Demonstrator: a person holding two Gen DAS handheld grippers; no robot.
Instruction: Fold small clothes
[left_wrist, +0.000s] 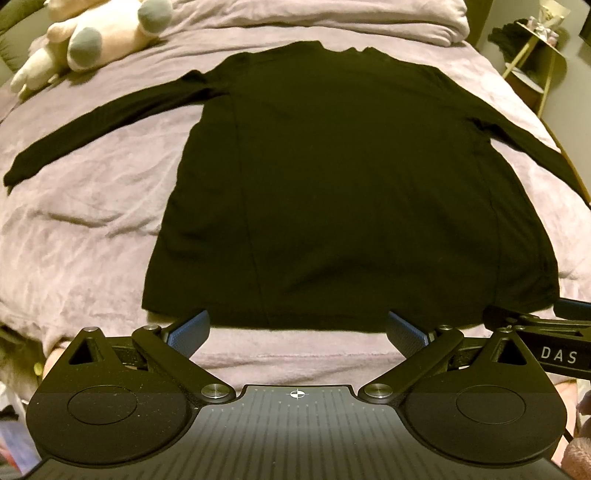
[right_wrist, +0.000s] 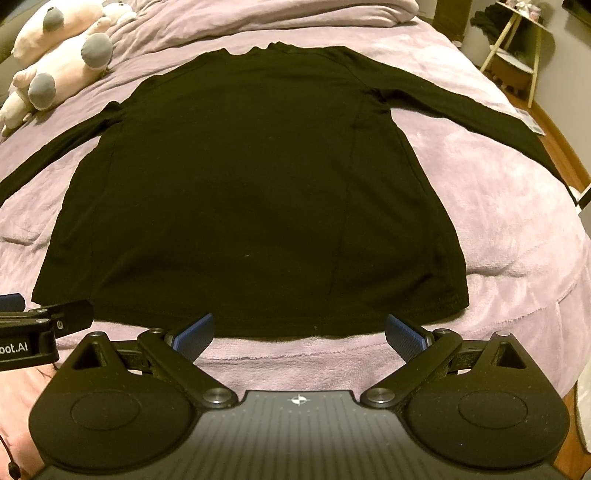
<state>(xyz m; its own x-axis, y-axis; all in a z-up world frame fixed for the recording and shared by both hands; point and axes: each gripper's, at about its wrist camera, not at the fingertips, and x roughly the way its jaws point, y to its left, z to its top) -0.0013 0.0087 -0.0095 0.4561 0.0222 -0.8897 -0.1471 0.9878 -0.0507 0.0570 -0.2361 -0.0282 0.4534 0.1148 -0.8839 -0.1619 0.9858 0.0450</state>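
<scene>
The left gripper (left_wrist: 297, 326) has its two blue fingers spread wide and holds nothing. Its fingertips stand just at the near hem of the black long-sleeved shirt (left_wrist: 332, 192). The right gripper (right_wrist: 299, 328) is spread in the same way, also empty, at the same hem but further toward the right corner.

The shirt lies flat on the lilac blanket (left_wrist: 92, 229). Its long axis runs straight away from both grippers, from the hem to the collar at the far end, and the two sleeves stretch out sideways from the shoulders. Each gripper is nearer to its own half of the hem, so I judge that the first fold starts from this hem or from the sides.

A plush toy (right_wrist: 62, 59) lies beyond the shirt's left sleeve.

Readable writing: "DAS" on the right gripper's body in the left wrist view, and "oot.AI" on the left gripper's body in the right wrist view.
</scene>
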